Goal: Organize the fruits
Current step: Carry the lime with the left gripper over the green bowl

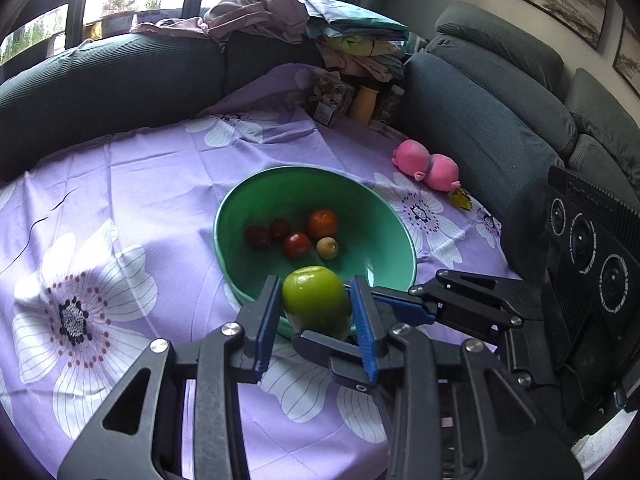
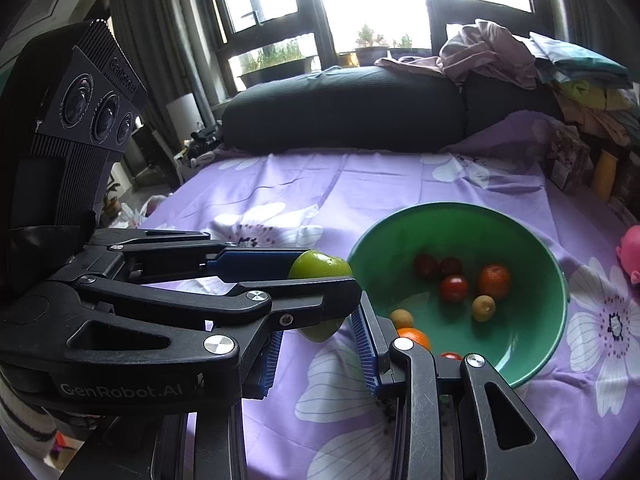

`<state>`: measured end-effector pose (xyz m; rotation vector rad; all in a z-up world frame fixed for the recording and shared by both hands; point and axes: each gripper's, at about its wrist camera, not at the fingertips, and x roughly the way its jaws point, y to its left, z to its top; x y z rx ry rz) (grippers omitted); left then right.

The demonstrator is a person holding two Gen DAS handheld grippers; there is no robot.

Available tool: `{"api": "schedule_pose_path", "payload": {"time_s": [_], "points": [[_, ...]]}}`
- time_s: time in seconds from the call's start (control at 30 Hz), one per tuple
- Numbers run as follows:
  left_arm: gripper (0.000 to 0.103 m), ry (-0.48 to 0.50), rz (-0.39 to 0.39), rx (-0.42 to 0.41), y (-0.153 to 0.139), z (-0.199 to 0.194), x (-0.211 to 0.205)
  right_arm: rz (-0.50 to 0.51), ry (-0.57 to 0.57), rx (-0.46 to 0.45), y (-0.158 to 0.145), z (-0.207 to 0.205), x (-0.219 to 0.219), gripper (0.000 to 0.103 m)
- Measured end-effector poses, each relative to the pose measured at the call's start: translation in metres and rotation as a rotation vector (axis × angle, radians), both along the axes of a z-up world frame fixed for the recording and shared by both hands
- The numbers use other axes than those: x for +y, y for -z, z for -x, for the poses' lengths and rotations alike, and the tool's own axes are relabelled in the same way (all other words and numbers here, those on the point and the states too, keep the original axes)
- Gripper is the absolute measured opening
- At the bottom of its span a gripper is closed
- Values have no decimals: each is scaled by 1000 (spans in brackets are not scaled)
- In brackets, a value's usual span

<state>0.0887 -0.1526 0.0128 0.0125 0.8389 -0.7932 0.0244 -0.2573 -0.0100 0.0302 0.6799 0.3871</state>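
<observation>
One dark grey sofa (image 1: 480, 128) is seen wrapping the far and right sides. A pile of clothes (image 1: 260, 12) is stacked on its far back cushions. The seat area is covered by a purple floral sheet (image 1: 160, 184), on which everything else is set.

Green bowl (image 1: 288, 188) is placed on the sheet, roughly centre, slightly right.

Left gripper (image 1: 316, 284) is held at the near rim of the bowl. It is closed on the green apple (image 1: 316, 300), with a blue pad pressed to each side. The apple is held clear of the sheet, partly over the near edge of the bowl and not inside it.

Right gripper (image 2: 320, 328) is brought in from the right, crosswise to the left one. Its fingers are spread, and the lower part of the apple is seen between them. Pad contact with the apple cannot be told, since the left gripper blocks that view.

Pink plush toy (image 1: 426, 164) is laid on the sheet, right of and beyond the bowl, against the sofa.

Five small fruits are grouped in the bowl bottom:
- one orange (image 1: 322, 223), far side
- three dark red fruits (image 1: 297, 244), left of it
- one small yellowish fruit (image 1: 327, 248), just nearer than the orange
</observation>
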Motion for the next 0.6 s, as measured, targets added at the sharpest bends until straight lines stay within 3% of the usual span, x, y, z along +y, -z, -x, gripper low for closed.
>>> {"api": "schedule_pose_path", "payload": {"time_s": [0.6], "points": [[33,57,-8,99,34,-43,-45,-12,75,89,23,-40,-47,36]]}}
